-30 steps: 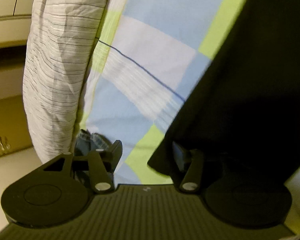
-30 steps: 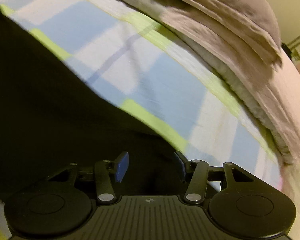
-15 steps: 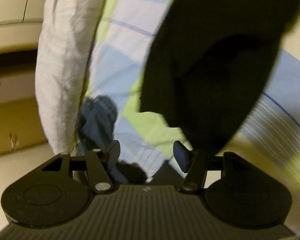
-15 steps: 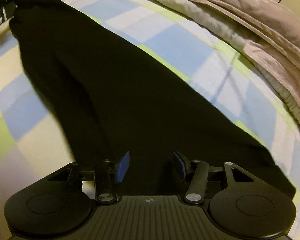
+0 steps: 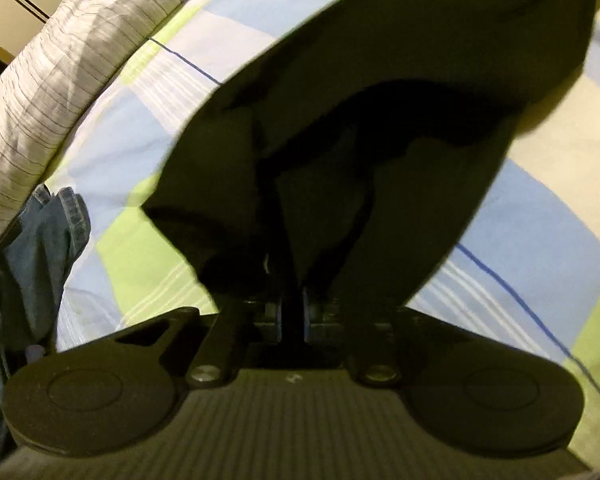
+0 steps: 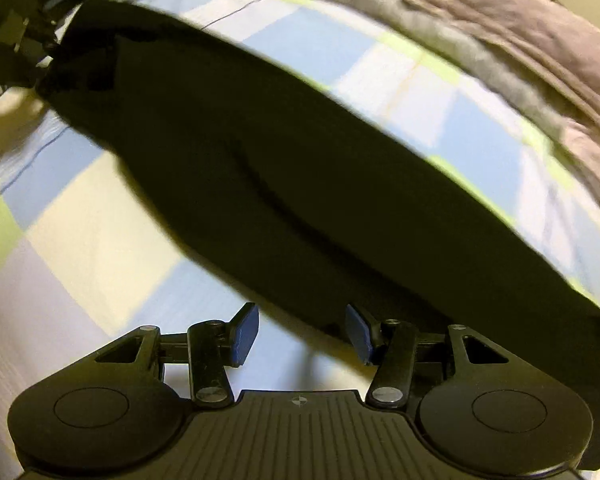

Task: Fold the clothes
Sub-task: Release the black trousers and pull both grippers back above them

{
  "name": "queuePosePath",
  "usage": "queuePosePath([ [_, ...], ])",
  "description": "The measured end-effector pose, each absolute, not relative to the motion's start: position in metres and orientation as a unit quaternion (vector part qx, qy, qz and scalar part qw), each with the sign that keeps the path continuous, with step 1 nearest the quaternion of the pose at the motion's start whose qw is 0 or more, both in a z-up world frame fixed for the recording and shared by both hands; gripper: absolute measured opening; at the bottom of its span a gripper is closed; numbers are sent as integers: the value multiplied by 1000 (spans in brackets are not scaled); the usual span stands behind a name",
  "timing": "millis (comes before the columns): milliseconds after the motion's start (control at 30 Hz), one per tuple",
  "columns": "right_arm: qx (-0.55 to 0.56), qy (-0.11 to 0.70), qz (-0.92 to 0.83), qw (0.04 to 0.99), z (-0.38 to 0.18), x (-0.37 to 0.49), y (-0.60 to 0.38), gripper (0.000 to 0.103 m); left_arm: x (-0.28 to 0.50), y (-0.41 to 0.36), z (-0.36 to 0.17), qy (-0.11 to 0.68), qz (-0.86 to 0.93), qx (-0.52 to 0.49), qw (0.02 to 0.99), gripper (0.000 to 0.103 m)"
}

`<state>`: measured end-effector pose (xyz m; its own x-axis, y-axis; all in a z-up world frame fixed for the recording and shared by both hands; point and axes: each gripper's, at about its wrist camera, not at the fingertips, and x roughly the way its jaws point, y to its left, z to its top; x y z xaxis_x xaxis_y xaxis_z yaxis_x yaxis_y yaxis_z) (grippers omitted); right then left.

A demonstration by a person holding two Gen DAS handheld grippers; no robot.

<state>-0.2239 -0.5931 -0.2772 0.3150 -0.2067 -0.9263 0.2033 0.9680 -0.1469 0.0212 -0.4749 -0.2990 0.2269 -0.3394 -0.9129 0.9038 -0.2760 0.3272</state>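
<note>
Black garment (image 5: 380, 92): spread across the checked bedsheet (image 5: 148, 128), its near end bunched up
Left gripper (image 5: 292, 312): jaws pinched together on a fold of that garment's near edge
Right gripper (image 6: 302, 332): jaws spread wide, holding nothing, garment's edge (image 6: 300, 184) just beyond them
Jeans (image 5: 36, 248): crumpled at left
Striped duvet (image 5: 52, 64): far left

Right gripper (image 6: 302, 330) with blue-padded fingers (image 6: 245, 334) spread apart and empty, black garment (image 6: 300, 184) stretched diagonally across checked bedsheet (image 6: 100, 240), its near edge just beyond the fingertips, rumpled grey-pink quilt (image 6: 520, 52) along far side.
</note>
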Motion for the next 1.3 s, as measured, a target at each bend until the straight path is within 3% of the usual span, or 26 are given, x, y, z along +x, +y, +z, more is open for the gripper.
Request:
queuePosePath([
  [200,-40,566,-83,819,-276,-163,-556,52,82,-458,-221,326,-615,504,511,8],
  [300,-35,565,-83,820,-277,-140,-557,52,77,-443,-222,310,-600,562,478,10],
  [367,-36,564,-86,820,-278,-128,-556,52,78,-436,-227,285,-584,587,484,17],
  [633,-43,568,-74,819,-280,-103,-544,52,112,-464,-249,290,-578,530,549,45],
  [733,-42,572,-75,816,-284,-103,-540,52,120,-486,-262,314,-589,494,557,45],
  [867,-41,574,-82,814,-292,-106,-536,52,124,-513,-284,348,-610,458,545,43],
  [933,-37,576,-87,812,-296,-106,-538,52,123,-523,-295,361,-617,453,533,34],
  [967,-36,576,-89,812,-298,-105,-539,52,117,-524,-300,347,-616,469,529,17],
  [1067,-31,576,-93,812,-300,-104,-542,52,94,-513,-301,274,-619,521,520,4],
  [1200,-32,571,-92,815,-296,-97,-544,52,71,-485,-276,131,-616,561,537,2],
  [1300,-35,565,-90,820,-292,-89,-547,52,73,-481,-251,89,-599,532,592,2],
])
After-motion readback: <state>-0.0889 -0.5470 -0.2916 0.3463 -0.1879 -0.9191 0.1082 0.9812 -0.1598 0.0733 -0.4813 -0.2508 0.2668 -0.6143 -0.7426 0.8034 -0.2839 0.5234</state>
